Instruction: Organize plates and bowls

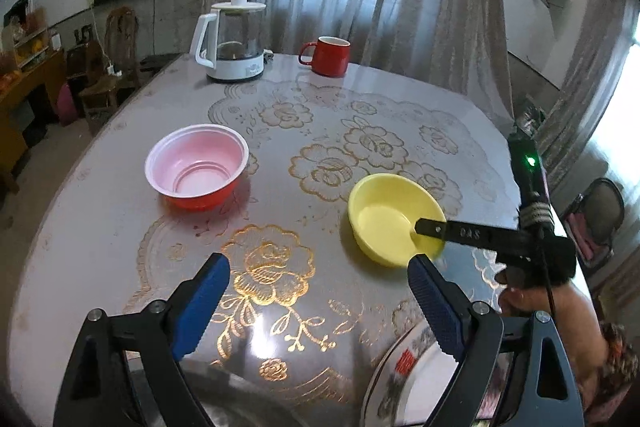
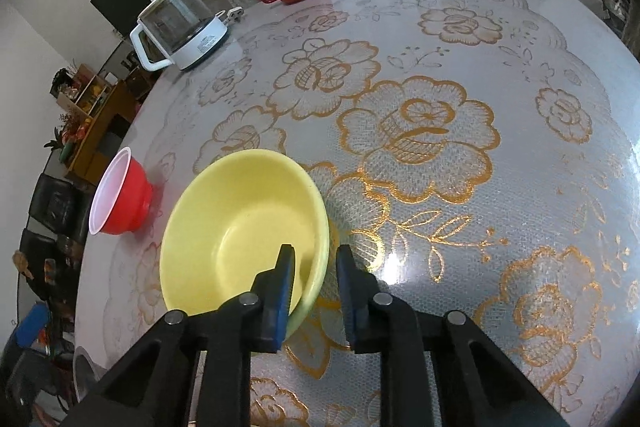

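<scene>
Straddling the near rim of the yellow bowl (image 2: 240, 227), the right gripper (image 2: 314, 267) has one finger inside, one outside; whether the pads press, cannot tell. Only the left wrist view shows the left gripper (image 1: 320, 279) wide open, empty. Bowl plain, shallow, mid-table.

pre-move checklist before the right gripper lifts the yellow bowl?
1. Right gripper straddles the yellow bowl rim, one finger inside, one outside: ok.
2. Pads pressing firmly on the rim: cannot tell; a gap shows at the outer finger.
3. Yellow bowl is empty: ok.
4. Left gripper open, holding nothing, clear of the bowl: ok.
5. Red bowl stands apart from the yellow bowl, upright and empty: ok.
6. Patterned plate at the near edge, under the left gripper: state cannot tell, mostly hidden.
</scene>
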Demonstrator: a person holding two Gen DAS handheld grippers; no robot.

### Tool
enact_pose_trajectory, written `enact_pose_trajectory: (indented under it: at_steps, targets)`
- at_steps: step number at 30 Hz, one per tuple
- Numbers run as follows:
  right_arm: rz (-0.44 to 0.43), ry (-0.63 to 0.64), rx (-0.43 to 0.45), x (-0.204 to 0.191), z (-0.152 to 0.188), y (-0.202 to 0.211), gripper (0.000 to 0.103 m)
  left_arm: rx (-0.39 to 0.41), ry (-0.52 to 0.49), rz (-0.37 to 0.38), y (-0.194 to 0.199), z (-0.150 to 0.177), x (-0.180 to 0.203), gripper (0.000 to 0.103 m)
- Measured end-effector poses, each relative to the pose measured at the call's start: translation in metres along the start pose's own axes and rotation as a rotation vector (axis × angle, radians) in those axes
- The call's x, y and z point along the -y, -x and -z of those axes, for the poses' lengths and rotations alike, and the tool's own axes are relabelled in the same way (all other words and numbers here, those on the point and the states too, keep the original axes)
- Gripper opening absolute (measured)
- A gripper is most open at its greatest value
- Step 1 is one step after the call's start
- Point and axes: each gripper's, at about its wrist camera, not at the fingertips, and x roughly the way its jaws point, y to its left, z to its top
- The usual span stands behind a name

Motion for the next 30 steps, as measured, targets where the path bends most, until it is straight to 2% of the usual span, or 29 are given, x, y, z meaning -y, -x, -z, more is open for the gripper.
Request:
enact_pose_trajectory:
  at_steps: [4, 10, 13, 17, 18, 20, 23, 25, 30]
  targets:
    - [0.012, 0.016, -0.005, 0.001, 0.001, 0.000, 0.011, -0.029, -0.006, -0.005, -0.021, -0.009, 0.007, 0.091]
    - [-0.009, 0.014, -0.019, 0.006, 0.004, 0.000, 0.011, -0.103, -0.026, 0.002, -0.063, -0.021, 0.021, 0.087]
    - [0.008, 0.033, -0.026, 0.005, 0.005, 0.000, 0.011, -0.134, -0.044, 0.003, -0.081, -0.022, 0.030, 0.075]
    - [0.022, 0.048, -0.026, 0.003, 0.006, 0.001, 0.011, -0.178, -0.103, -0.009, -0.102, -0.018, 0.042, 0.046]
    - [0.012, 0.047, -0.026, 0.004, 0.006, 0.002, 0.011, -0.183, -0.103, -0.001, -0.105, -0.018, 0.042, 0.041]
    - [0.009, 0.052, -0.028, 0.002, 0.007, 0.001, 0.011, -0.187, -0.099, 0.004, -0.109, -0.018, 0.043, 0.037]
    - [0.019, 0.067, -0.024, 0.000, 0.007, 0.001, 0.011, -0.199, -0.103, 0.025, -0.114, -0.019, 0.046, 0.021]
    - [0.010, 0.059, -0.020, 0.000, 0.006, 0.001, 0.011, -0.200, -0.107, 0.023, -0.115, -0.019, 0.049, 0.017]
    - [-0.009, 0.007, -0.015, 0.002, 0.004, -0.001, 0.010, -0.200, -0.107, 0.033, -0.111, -0.018, 0.047, 0.017]
